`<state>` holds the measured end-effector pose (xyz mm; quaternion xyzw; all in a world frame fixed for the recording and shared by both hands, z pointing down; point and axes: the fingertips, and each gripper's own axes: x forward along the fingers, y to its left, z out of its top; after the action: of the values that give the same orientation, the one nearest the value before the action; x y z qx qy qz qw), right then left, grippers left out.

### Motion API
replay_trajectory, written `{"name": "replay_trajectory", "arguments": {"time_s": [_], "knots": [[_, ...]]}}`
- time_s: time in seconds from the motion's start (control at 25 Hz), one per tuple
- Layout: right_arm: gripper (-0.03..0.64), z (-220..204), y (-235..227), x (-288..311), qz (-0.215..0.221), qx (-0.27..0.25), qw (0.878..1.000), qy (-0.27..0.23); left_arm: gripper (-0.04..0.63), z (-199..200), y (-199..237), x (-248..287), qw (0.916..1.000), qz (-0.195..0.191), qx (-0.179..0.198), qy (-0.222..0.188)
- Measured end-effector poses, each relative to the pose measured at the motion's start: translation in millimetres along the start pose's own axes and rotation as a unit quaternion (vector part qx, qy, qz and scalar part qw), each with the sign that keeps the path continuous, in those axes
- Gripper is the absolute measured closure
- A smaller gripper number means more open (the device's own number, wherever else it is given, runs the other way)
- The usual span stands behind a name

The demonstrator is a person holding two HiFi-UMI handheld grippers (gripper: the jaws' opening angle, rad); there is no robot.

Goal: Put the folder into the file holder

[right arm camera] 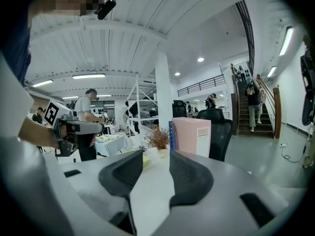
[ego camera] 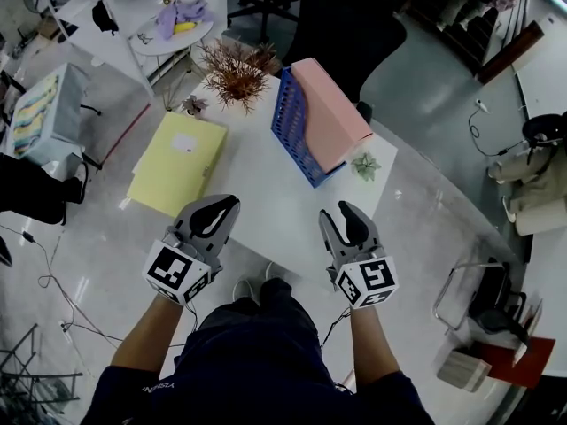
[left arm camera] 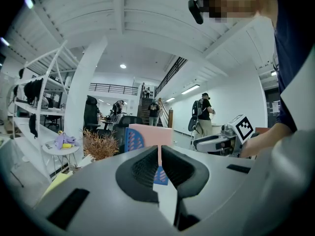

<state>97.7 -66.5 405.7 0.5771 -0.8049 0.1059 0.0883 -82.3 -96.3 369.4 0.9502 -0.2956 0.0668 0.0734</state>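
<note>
A yellow folder lies flat on the left part of the white table, overhanging its left edge. A blue file holder stands at the far middle with a pink folder upright in it; the right gripper view shows both ahead, the pink folder and the holder. My left gripper hovers over the table's near edge, shut on nothing. The right gripper hovers beside it, right of centre, jaws apart and empty. Neither touches a folder.
A dried brown plant stands behind the yellow folder, a small succulent right of the holder. A black office chair is behind the table. A round side table with a purple cloth stands far left.
</note>
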Motion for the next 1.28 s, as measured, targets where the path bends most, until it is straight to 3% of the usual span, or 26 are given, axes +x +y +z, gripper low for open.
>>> {"name": "replay_trajectory", "arguments": {"time_s": [1.28], "knots": [[0.581,7,11,1,0.018,0.019,1.000,-0.007,0.548,4,-2,15,1.0000,-0.009,0.001,0.003]]}}
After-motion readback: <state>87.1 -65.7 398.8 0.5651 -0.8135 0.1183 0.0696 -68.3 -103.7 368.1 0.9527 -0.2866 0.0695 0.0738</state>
